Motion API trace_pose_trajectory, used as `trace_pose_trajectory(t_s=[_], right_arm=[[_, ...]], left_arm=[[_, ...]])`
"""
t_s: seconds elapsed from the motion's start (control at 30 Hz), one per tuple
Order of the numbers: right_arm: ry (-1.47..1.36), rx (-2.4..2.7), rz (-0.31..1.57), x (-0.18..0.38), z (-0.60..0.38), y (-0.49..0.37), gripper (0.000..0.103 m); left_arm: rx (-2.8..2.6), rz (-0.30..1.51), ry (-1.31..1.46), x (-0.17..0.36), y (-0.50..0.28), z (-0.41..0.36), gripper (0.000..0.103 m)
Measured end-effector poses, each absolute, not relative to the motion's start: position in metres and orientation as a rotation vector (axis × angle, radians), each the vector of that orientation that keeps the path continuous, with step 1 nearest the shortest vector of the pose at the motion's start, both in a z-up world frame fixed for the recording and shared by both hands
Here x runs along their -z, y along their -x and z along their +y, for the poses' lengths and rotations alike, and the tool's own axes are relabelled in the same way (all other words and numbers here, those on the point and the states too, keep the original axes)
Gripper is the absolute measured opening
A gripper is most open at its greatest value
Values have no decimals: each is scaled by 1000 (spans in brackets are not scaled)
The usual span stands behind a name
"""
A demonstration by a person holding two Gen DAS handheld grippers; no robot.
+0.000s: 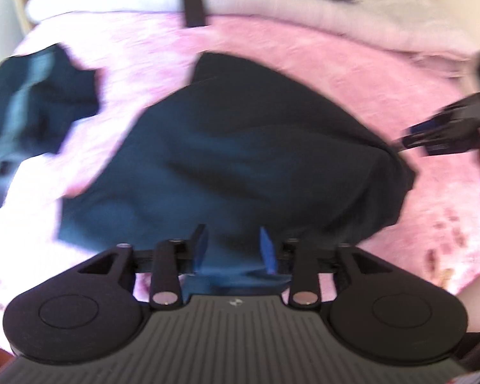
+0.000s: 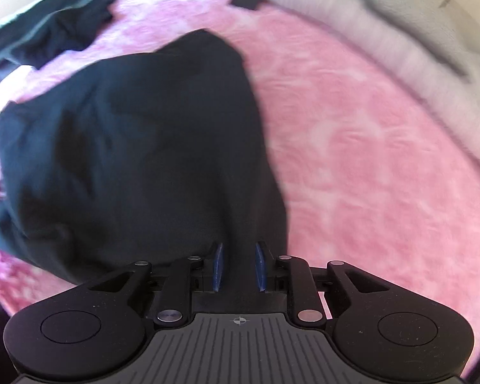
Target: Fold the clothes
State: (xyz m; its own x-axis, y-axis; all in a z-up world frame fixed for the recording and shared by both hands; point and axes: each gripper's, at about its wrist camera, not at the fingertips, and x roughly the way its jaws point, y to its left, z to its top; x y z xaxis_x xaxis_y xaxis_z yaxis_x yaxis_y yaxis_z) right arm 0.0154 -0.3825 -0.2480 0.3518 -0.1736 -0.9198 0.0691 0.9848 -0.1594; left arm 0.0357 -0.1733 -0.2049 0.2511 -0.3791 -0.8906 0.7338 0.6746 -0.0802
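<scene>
A dark navy garment [image 1: 240, 160] lies spread and rumpled on a pink bedspread [image 1: 336, 64]; it also shows in the right wrist view [image 2: 137, 147]. My left gripper [image 1: 235, 249] has its blue pads apart with the garment's near edge between them. My right gripper [image 2: 238, 265] holds a fold of the same garment between its blue pads at the near right corner. The right gripper also shows at the right edge of the left wrist view [image 1: 400, 142], touching the garment's right corner. Both views are blurred.
A second dark garment with grey stripes [image 1: 32, 102] lies crumpled at the left, also in the right wrist view [image 2: 54, 22]. A white-grey blanket [image 2: 400, 48] lies along the far side. A dark rectangular object [image 1: 193, 4] rests at the blanket's edge.
</scene>
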Motion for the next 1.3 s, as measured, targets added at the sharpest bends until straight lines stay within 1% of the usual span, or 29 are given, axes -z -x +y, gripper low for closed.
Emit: trace_pose_trajectory(t_s=[0.03, 0.07, 0.1, 0.2, 0.3, 0.43, 0.53, 0.57, 0.6, 0.67, 0.77, 0.9, 1.0, 1.07, 1.13, 1.17, 1.2, 1.3], right_arm=[[105, 165, 1187, 246, -381, -10, 59], [97, 143, 1159, 241, -376, -9, 87], [80, 103, 1130, 237, -367, -11, 92], [53, -66, 1073, 228, -327, -28, 92], [89, -268, 1039, 241, -264, -58, 92], [251, -489, 1007, 295, -167, -92, 92], [391, -591, 1049, 354, -109, -115, 91], [421, -592, 1053, 366, -101, -120, 89], [423, -580, 1055, 373, -99, -124, 58], [392, -542, 1066, 373, -107, -132, 8], [286, -439, 999, 321, -145, -139, 6], [117, -196, 864, 222, -236, -131, 6], [9, 53, 777, 161, -323, -90, 4], [-23, 213, 738, 135, -375, -47, 4], [-57, 349, 720, 124, -420, 2, 2], [-89, 410, 726, 125, -442, 27, 0], [-121, 470, 730, 126, -463, 52, 0], [-231, 631, 785, 150, -522, 127, 0]], left_arm=[[736, 1071, -405, 204, -39, -168, 37], [701, 1069, -413, 204, -47, -160, 40], [675, 1067, -417, 207, -56, -150, 41], [598, 1061, -429, 214, -86, -121, 45], [521, 1053, -441, 222, -115, -92, 45], [477, 1064, -432, 237, -143, -58, 45], [480, 1079, -416, 253, -153, -38, 45], [483, 1081, -414, 256, -153, -34, 45], [488, 1079, -415, 257, -150, -31, 45], [511, 1071, -422, 258, -148, -31, 45], [580, 1053, -412, 249, -142, -47, 45], [714, 1001, -415, 231, -122, -92, 45], [840, 979, -430, 226, -99, -141, 45], [923, 972, -425, 224, -79, -175, 46], [993, 963, -431, 223, -55, -211, 48], [1016, 955, -445, 224, -41, -230, 48], [1030, 946, -465, 224, -27, -249, 48], [1064, 946, -508, 228, 12, -296, 50]])
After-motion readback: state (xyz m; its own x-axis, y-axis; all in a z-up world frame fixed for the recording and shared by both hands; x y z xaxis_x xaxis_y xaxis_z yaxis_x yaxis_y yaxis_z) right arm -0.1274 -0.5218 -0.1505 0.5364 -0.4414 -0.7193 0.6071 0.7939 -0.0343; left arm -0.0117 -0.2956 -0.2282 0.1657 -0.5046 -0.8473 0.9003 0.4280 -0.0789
